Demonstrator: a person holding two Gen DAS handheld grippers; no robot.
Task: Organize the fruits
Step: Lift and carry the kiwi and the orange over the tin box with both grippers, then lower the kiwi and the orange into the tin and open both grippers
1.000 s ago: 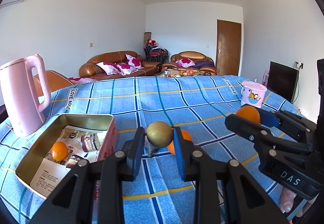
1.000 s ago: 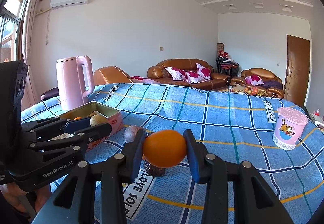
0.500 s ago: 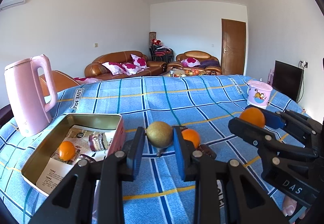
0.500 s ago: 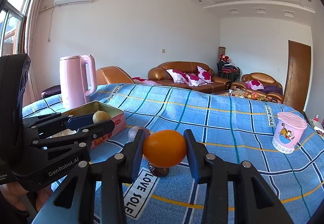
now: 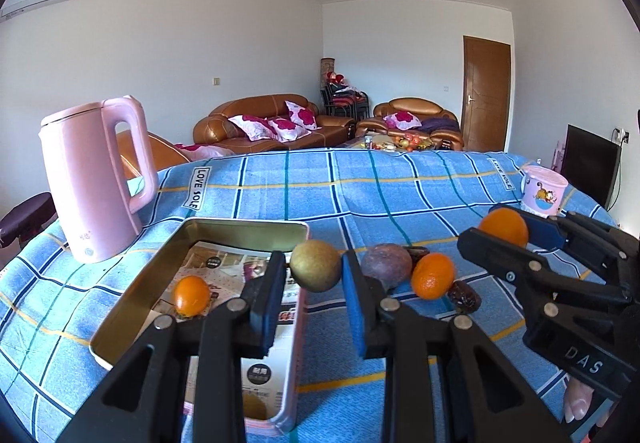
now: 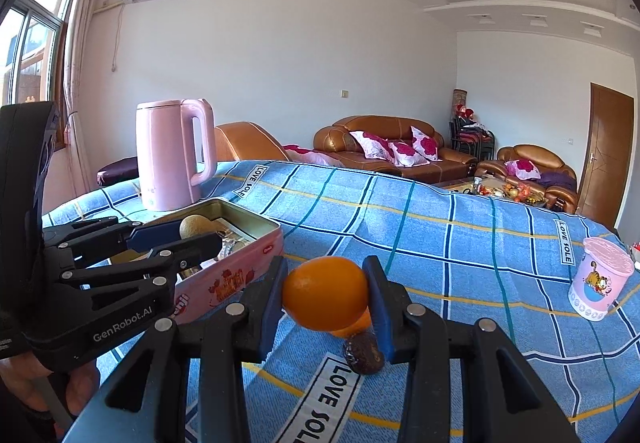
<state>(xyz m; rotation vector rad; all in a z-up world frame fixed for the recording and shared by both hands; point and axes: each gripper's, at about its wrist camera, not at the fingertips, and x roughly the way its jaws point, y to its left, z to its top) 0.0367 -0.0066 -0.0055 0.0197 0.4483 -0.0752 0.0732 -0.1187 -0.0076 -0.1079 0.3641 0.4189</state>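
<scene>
My left gripper (image 5: 314,289) is shut on a brown-green round fruit (image 5: 316,270), held over the right rim of the open pink tin (image 5: 244,231). One small orange (image 5: 191,295) lies inside the tin. My right gripper (image 6: 325,303) is shut on a large orange (image 6: 325,293), held above the blue cloth right of the tin (image 6: 224,283). On the cloth lie a purple fruit (image 5: 386,266), a small orange (image 5: 433,280) and dark dates (image 5: 464,297). The left gripper also shows in the right wrist view (image 6: 192,237).
A pink kettle (image 5: 94,179) stands behind the tin at the left. A pink lidded cup (image 5: 543,191) stands at the far right of the table. The blue checked cloth (image 5: 360,195) covers the table. Sofas and a door lie beyond.
My left gripper has carried its fruit leftward to the tin's right rim. My right gripper has followed left with the large orange, nearer the tin.
</scene>
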